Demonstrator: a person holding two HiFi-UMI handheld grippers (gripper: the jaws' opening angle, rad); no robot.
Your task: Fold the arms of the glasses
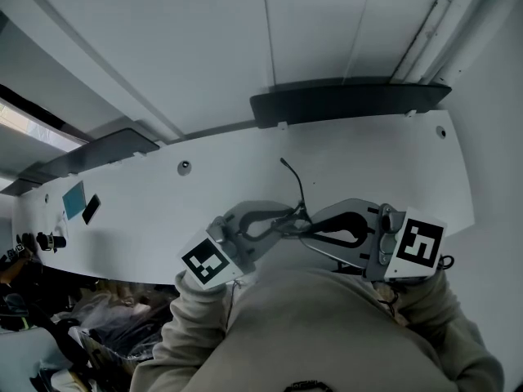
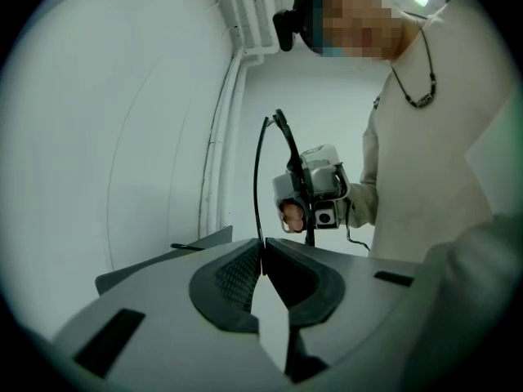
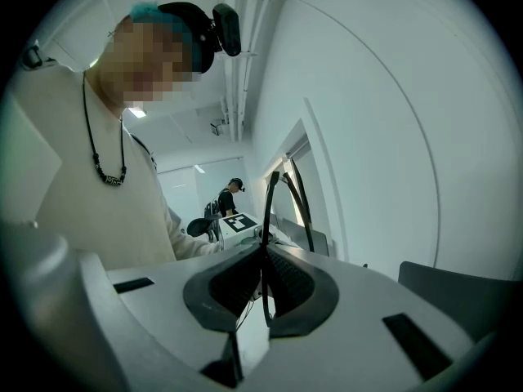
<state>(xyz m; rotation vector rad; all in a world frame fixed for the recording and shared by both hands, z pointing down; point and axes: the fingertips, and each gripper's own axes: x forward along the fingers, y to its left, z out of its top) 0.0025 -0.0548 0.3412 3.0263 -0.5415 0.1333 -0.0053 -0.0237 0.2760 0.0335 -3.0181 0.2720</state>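
Since left gripper (image 2: 263,256) and right gripper (image 3: 265,261) are each clamped on the glasses (image 3: 269,211), swing one arm inward slowly, other grip steady.

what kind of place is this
Probably an office or lab workroom: a long white desk with cable holes, ceiling strip lights, and another person wearing a head camera in the background.

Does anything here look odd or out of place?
Nothing looks spilled or broken. The one odd sight: the glasses hang in mid-air above the table, pinched between the left gripper and right gripper, one thin arm poking out unfolded.
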